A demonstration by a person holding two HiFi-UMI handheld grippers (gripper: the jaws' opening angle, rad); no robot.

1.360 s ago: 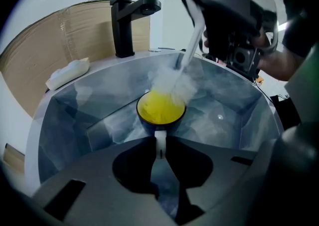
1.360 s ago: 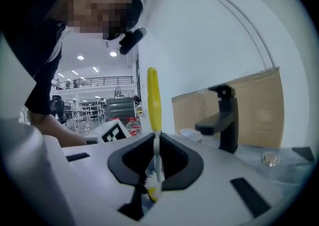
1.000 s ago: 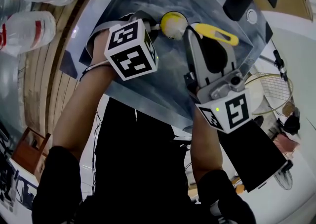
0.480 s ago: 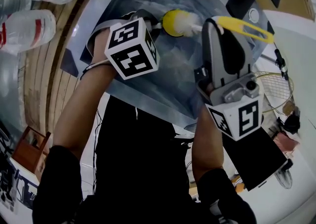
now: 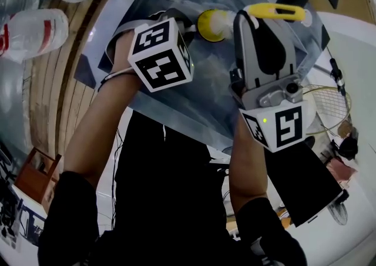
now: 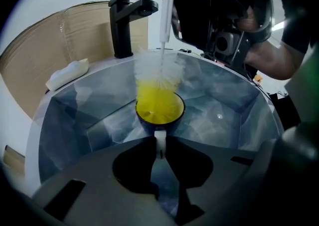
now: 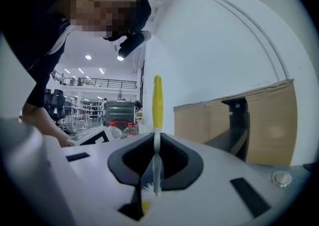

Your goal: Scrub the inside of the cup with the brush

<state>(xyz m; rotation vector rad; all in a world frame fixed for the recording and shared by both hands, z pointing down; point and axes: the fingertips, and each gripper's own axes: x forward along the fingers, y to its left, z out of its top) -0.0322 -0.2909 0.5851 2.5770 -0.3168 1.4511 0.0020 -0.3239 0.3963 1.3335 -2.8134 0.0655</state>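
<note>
A dark cup [image 6: 159,110] with a yellow inside stands in the steel sink [image 6: 75,120]. My left gripper [image 6: 160,146] is shut on its white handle [image 6: 160,140]. In the head view the cup [image 5: 208,25] lies just beyond the left gripper [image 5: 187,26]. My right gripper [image 5: 247,19] is shut on the brush's white shaft, and the yellow brush handle [image 5: 276,11] sticks out past it. The white bristles [image 6: 158,70] dip into the cup's mouth from above. In the right gripper view the brush [image 7: 157,100] runs straight up between that gripper's [image 7: 157,155] jaws.
A black faucet [image 6: 127,18] stands at the sink's far rim, with a white sponge-like block [image 6: 67,73] on the ledge to its left. Plastic water bottles [image 5: 35,30] lie on the wooden counter at the left. Cardboard backs the sink.
The right gripper has shifted right and farther away, swinging the yellow handle outward and drawing the bristles partly up out of the cup. The left gripper and cup stayed put.
</note>
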